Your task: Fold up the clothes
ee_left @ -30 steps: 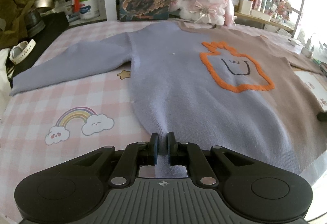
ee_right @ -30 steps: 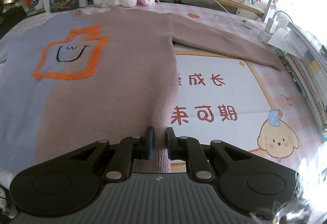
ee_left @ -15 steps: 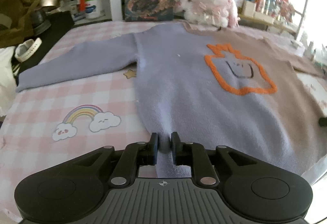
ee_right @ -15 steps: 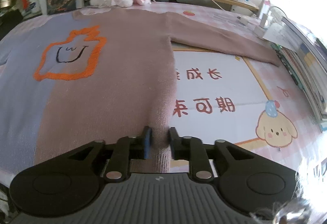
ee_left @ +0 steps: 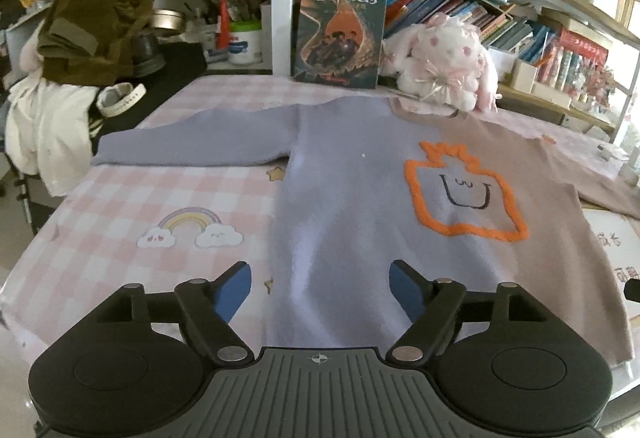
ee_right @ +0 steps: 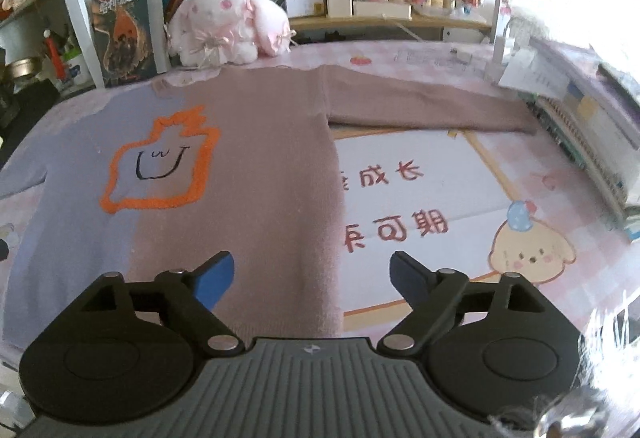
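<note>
pink checked tabletop [ee_left: 120, 206] with a two-tone sweater [ee_left: 352, 206] spread flat across it.

the sweater lies face up, lilac half on one side, dusty pink half on the other, an orange-outlined face patch [ee_right: 160, 166] at the chest, both sleeves stretched out sideways. beside the lilach half the cloth shows a rainbow-and-clouds print [ee_left: 190, 228] and a small star [ee_left: 276, 173]; beside the pink half, a white panel with red characters [ee_right: 394, 206] and a cartoon puppy [ee_right: 532, 250]. at the far edge a plush bunny [ee_right: 224, 26] sits just beyond the collar, with an upright book [ee_left: 340, 32] next to it.
</note>
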`<action>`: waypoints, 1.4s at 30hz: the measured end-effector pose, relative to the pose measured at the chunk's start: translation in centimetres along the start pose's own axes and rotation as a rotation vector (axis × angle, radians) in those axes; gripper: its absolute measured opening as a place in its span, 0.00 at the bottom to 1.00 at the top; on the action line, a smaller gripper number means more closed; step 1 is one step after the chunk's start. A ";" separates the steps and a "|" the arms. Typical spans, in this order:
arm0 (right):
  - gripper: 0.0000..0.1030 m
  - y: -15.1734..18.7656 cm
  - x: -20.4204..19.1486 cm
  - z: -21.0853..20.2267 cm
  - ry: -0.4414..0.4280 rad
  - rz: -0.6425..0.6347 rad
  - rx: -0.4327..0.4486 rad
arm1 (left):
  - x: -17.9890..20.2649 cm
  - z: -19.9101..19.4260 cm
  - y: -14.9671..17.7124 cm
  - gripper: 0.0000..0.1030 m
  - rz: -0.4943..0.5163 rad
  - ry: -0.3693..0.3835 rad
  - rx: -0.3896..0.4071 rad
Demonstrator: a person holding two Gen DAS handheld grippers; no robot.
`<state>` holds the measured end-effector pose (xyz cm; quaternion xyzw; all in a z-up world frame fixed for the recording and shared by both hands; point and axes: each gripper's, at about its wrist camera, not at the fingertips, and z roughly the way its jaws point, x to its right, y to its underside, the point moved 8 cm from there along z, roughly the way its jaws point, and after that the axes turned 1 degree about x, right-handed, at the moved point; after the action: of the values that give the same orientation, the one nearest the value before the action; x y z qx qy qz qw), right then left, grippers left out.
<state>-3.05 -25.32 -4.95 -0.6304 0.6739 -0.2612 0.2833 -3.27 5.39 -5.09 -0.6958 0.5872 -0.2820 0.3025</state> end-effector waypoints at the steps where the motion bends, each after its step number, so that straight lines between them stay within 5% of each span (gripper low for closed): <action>1: 0.85 0.2 0.0 -0.2 0.005 -0.014 0.006 | 0.2 -0.3 0.3 0.80 0.004 -0.006 -0.001; 11: 0.88 2.1 -1.3 -1.2 -0.025 -0.106 0.034 | 2.1 -2.3 1.9 0.86 0.096 -0.025 -0.005; 22: 0.88 2.8 -4.3 -2.1 0.023 -0.156 0.056 | 1.8 -0.3 1.5 0.86 0.200 0.097 -0.011; 35: 0.91 4.0 -13.1 -2.6 0.176 -0.028 0.066 | -7.7 3.6 -2.4 0.90 0.260 0.220 -0.012; 42: 0.91 4.6 -17.0 -2.7 0.223 0.013 0.069 | -12.1 5.0 -3.6 0.90 0.232 0.222 -0.011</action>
<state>-7.45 -8.06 -5.39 -0.5829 0.6960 -0.3506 0.2298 0.94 18.27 -6.11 -0.5893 0.6951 -0.3173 0.2625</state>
